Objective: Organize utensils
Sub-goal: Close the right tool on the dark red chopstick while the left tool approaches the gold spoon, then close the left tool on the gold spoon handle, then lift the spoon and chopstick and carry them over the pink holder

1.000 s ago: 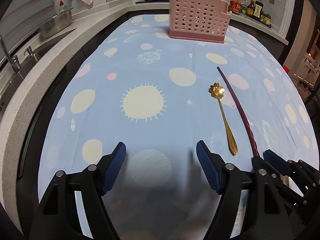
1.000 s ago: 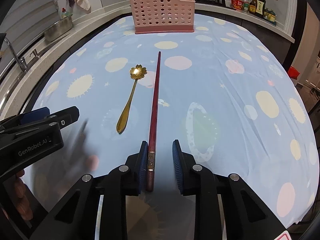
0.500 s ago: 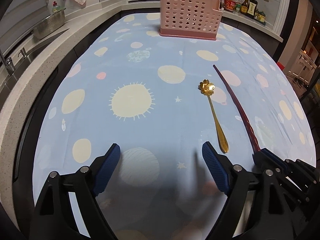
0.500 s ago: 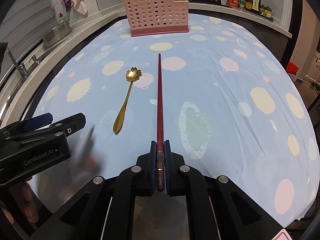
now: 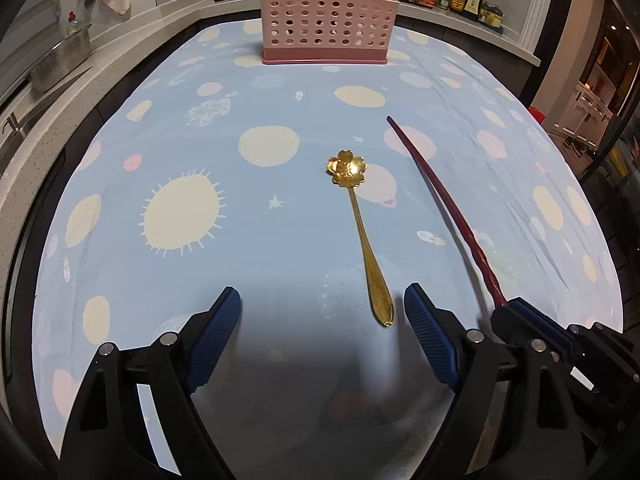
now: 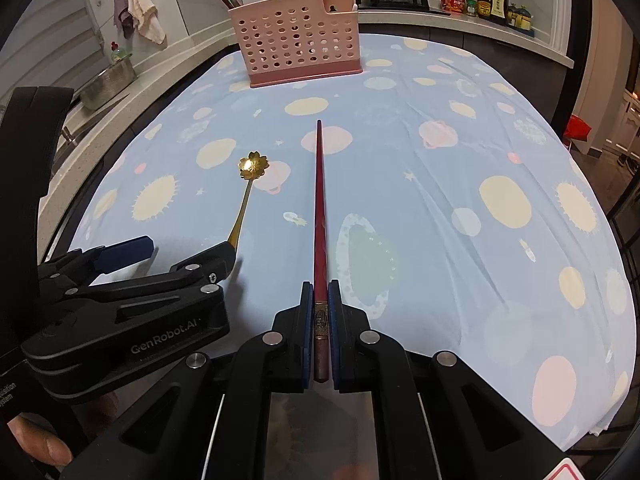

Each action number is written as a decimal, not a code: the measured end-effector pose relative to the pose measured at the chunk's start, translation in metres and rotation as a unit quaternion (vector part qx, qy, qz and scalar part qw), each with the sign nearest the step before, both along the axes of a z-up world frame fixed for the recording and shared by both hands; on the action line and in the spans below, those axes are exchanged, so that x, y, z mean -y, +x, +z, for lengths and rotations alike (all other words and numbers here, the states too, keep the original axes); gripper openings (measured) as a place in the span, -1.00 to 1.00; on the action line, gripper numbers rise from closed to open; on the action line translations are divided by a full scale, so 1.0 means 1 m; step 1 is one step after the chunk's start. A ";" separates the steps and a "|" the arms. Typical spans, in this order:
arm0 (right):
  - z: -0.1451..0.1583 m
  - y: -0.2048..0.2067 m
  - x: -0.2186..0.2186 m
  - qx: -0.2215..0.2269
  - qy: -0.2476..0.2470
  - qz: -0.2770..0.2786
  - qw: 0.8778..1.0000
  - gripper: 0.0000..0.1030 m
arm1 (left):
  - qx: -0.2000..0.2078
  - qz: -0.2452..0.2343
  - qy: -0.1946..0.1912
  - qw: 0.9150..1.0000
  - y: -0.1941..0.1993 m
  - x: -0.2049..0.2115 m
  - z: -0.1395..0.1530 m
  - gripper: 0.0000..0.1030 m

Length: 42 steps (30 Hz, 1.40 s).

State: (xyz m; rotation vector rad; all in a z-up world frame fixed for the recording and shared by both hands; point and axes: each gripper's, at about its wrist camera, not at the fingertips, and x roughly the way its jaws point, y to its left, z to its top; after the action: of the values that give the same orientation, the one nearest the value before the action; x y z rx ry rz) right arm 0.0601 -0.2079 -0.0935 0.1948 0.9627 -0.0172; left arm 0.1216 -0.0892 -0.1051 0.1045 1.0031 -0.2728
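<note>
Since the earlier frames: right gripper (image 6: 320, 312) clamped shut on the butt end of the dark red lacquered chopstick (image 6: 320, 216), where its pads stood apart a second ago; left gripper (image 5: 322, 320) shifted toward the gold metal spoon with flower-shaped bowl (image 5: 362, 236), jaws opened wider, now released and holding nothing, with the tip of the spoon handle lying between the open blue ribbed pads.

Chopstick: long axis directed away from the right gripper toward the pink perforated plastic utensil basket (image 6: 298, 44); tapered tip nearest the basket, engraved metal-banded butt pinched between the pads. Slender, glossy, straight.

Spoon: flat on the blue planet-print tablecloth (image 6: 440, 200), well short of the basket, just beside the chopstick on its left in the right wrist view. Long axis roughly parallel to the chopstick; petal bowl toward the basket, teardrop handle end away from it. Polished, reflective finish.

Basket: upright at the far edge of the cloth, walls pierced with rows of round holes, several chopsticks protruding from the top.
</note>
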 end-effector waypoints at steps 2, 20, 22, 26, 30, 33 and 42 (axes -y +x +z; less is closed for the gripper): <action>-0.002 0.001 0.003 -0.002 0.002 -0.002 1.000 -0.86 | -0.004 -0.008 -0.001 1.000 0.001 0.005 -0.002 0.44; -0.005 0.002 0.010 -0.005 0.021 -0.010 1.000 -0.86 | -0.005 -0.032 -0.034 0.999 -0.003 -0.002 0.006 -0.79; -0.003 0.001 0.010 -0.002 0.024 -0.011 1.000 -0.86 | -0.002 -0.029 -0.040 0.999 -0.004 -0.006 0.012 -0.79; 0.005 -0.001 0.009 0.005 0.027 -0.010 1.000 -0.87 | 0.011 -0.023 -0.050 0.998 -0.009 -0.014 0.027 -0.80; 0.016 -0.003 0.007 0.017 0.029 -0.008 0.999 -0.86 | 0.030 -0.014 -0.061 0.998 -0.011 -0.022 0.046 -0.80; 0.028 -0.004 0.007 0.030 0.031 -0.007 0.999 -0.87 | 0.045 -0.008 -0.066 0.997 -0.011 -0.027 0.060 -0.81; 0.076 -0.001 0.013 0.088 0.045 -0.013 0.995 -0.87 | 0.074 -0.004 -0.084 0.994 -0.005 -0.033 0.091 -0.98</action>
State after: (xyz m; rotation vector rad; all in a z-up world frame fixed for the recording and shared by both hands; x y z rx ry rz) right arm 0.0594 -0.2205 -0.0172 0.2865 0.7862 0.0194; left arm 0.1165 -0.0560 -0.0141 -0.0239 0.8291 -0.3504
